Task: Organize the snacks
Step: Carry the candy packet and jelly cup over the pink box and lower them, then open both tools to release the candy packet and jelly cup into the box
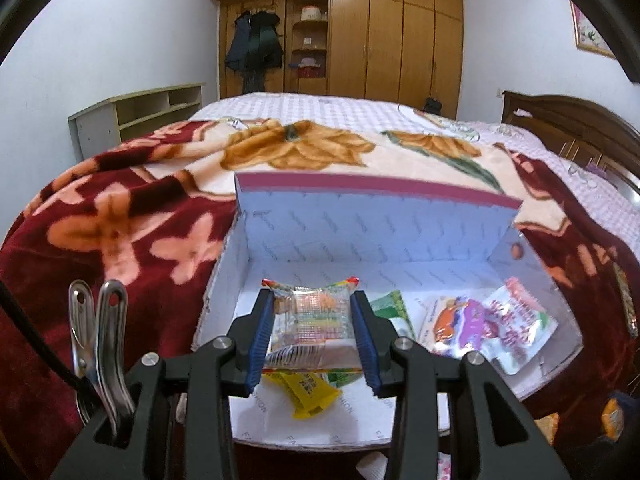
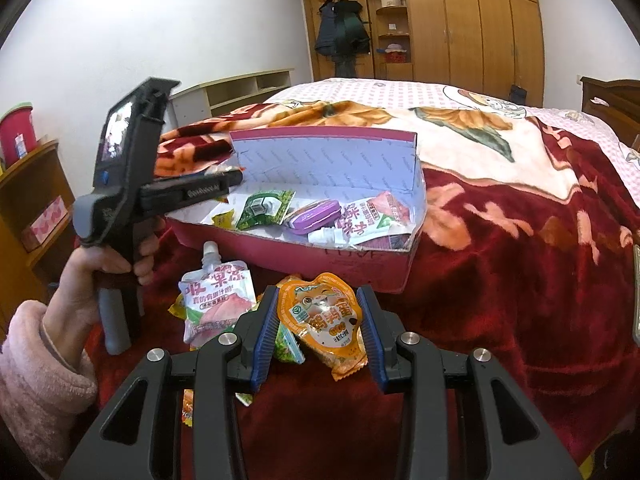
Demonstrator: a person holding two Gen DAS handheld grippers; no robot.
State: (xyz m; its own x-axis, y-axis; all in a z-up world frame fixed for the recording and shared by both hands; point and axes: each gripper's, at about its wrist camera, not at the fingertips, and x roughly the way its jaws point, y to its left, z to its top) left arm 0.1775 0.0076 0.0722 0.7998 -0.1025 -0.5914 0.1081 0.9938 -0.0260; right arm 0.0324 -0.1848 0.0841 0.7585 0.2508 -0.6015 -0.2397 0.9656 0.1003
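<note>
Left wrist: fingers (image 1: pixel 314 332) clamp a clear snack packet (image 1: pixel 312 316); right fingers (image 2: pixel 320 328) grip orange pouch (image 2: pixel 324 320).

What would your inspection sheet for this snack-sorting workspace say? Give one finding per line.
Surface: red floral blanket on a bed.
Job's things: open pink box holding several snacks; peach jelly pouch lies outside on the blanket.
Clutter: metal clip beside the left gripper.
Grippers: left gripper clamps a clear snack packet over the box; right gripper clamps an orange snack packet.
Cables: black cable.
Surroundings: wooden wardrobe, hanging coats.
</note>
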